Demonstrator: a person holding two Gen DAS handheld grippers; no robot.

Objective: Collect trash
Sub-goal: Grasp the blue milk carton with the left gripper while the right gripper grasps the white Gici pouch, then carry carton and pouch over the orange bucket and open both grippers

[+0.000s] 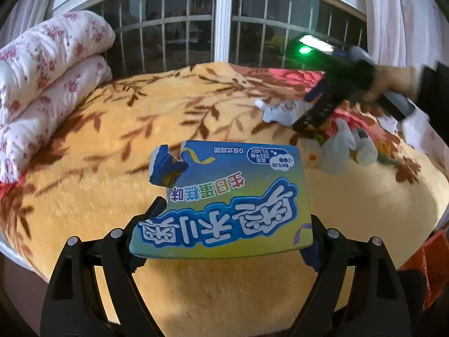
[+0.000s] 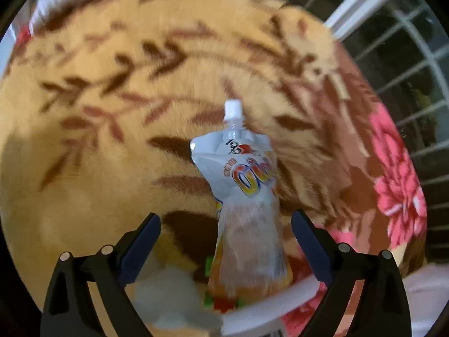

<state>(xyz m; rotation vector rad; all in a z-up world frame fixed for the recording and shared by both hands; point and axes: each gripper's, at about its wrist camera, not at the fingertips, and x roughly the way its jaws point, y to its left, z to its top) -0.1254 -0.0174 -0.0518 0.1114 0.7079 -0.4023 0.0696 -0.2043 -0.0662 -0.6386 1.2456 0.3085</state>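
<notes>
My left gripper (image 1: 224,233) is shut on a torn blue and yellow snack box (image 1: 224,199) and holds it above the orange floral blanket (image 1: 112,146). My right gripper (image 2: 226,224) is open, its fingers either side of a crumpled white drink pouch (image 2: 247,185) with a white cap that lies on the blanket (image 2: 112,140). In the left wrist view the right gripper (image 1: 303,120) hovers over a pile of white wrappers and pouches (image 1: 342,146) at the right of the bed.
A folded floral quilt (image 1: 47,84) lies at the bed's left. A barred window (image 1: 224,28) and curtains stand behind the bed. More white wrappers (image 2: 174,295) lie under the right gripper. An orange object (image 1: 432,258) sits at the bed's right edge.
</notes>
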